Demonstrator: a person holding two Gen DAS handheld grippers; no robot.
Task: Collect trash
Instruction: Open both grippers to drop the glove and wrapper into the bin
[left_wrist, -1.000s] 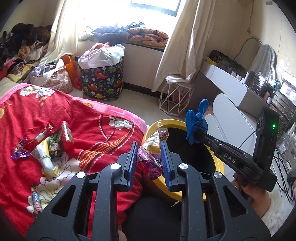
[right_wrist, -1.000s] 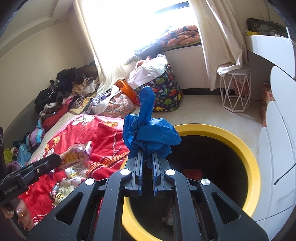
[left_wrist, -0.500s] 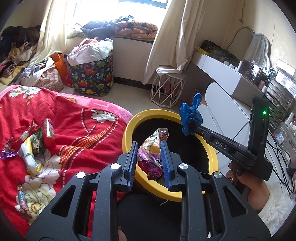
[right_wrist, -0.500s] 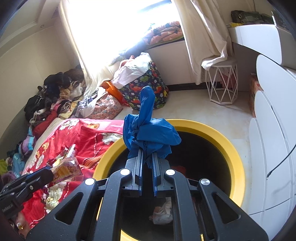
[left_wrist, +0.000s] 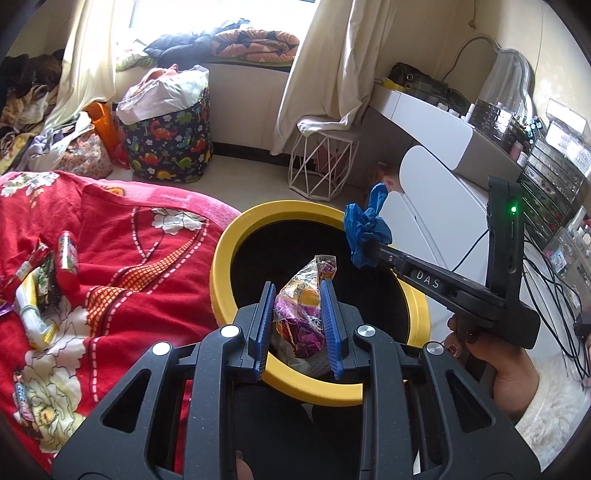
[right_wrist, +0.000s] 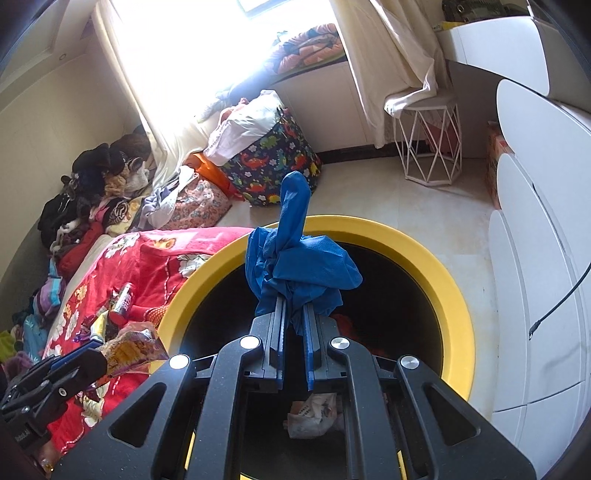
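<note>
- Left hand-held gripper (left_wrist: 298, 314) was levelled over the near rim of the yellow bin (left_wrist: 221, 273), its blue fingers (left_wrist: 263, 325) clamped on a crinkled snack wrapper (left_wrist: 301, 308) above the bin's opening.
- Right hand-held gripper (right_wrist: 293, 334) pointed across the bin mouth, jaws closed on a bunched blue glove (right_wrist: 295, 258).
- More wrappers (left_wrist: 40, 280) lay on the red bedspread (left_wrist: 122, 266), near its left edge.
- Crumpled paper (right_wrist: 314, 413) sat inside the bin.

A dinosaur-print hamper (left_wrist: 168, 146) stuffed with laundry stands on the floor by the curtain (left_wrist: 325, 66). A white wire stool (left_wrist: 322, 162) sits beside a white dresser (right_wrist: 535, 229). Clothes (right_wrist: 88, 192) pile against the wall.
</note>
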